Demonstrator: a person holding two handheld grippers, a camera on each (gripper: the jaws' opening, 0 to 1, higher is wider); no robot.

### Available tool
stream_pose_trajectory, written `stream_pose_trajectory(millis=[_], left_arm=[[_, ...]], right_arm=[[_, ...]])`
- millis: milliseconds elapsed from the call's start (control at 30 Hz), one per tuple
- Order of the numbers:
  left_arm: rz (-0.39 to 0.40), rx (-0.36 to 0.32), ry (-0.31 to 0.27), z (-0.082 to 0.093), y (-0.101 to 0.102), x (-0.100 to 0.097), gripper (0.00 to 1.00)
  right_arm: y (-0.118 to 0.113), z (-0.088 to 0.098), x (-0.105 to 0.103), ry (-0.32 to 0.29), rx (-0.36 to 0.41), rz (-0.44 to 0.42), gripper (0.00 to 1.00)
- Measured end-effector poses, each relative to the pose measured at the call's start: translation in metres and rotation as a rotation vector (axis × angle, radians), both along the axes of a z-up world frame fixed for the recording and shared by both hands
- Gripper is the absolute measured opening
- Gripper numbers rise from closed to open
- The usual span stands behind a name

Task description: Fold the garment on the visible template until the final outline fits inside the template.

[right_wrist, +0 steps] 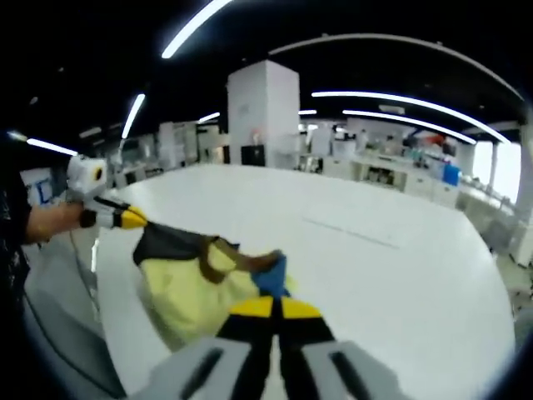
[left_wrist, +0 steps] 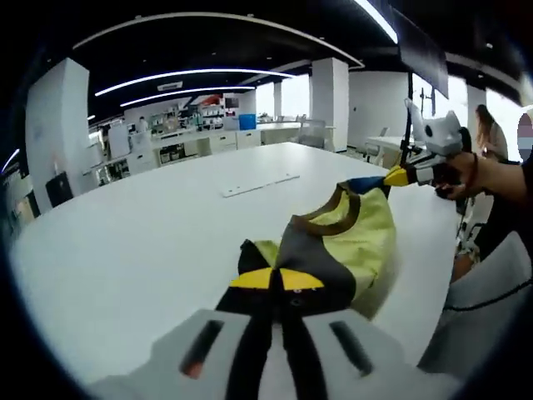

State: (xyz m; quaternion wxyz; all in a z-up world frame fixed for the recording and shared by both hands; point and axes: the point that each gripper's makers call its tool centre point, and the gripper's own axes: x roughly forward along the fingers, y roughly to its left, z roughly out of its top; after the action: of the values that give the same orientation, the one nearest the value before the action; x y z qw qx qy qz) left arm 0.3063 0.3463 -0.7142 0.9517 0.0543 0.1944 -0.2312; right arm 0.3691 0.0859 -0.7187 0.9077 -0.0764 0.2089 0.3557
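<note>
A yellow garment [left_wrist: 366,242] with dark grey and brown trim hangs stretched between the two grippers, over the near edge of the white table [left_wrist: 150,233]. My left gripper [left_wrist: 275,279] is shut on a dark corner of it. My right gripper [left_wrist: 398,176], held in a person's hand, is shut on the opposite end by a blue patch. In the right gripper view, the right gripper [right_wrist: 273,308] pinches the blue and brown edge of the garment [right_wrist: 196,287], and the left gripper [right_wrist: 132,219] holds the dark corner at the left.
A thin white strip [left_wrist: 260,184] lies flat near the middle of the table. White pillars [left_wrist: 330,100] and office desks stand beyond the far edge. A person [left_wrist: 487,133] stands at the far right. The table edge [right_wrist: 108,317] runs under the garment.
</note>
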Motion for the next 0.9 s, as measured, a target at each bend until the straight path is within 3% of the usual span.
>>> stream_pose_trajectory(millis=[367,733,900], left_arm=[[0.081,-0.052,-0.086,0.035,0.015,0.039,0.0],[0.124,-0.081,-0.127,0.043,0.023,0.085,0.0],[0.196,-0.122,-0.15,0.047,0.033,0.114,0.0]], right_arm=[[0.002,0.025,0.032,-0.07,-0.022,0.001,0.0],[0.004,0.039,0.071,-0.109,-0.01,-0.051,0.0],[0.006,0.038,0.098,-0.105,0.019,-0.099,0.0]])
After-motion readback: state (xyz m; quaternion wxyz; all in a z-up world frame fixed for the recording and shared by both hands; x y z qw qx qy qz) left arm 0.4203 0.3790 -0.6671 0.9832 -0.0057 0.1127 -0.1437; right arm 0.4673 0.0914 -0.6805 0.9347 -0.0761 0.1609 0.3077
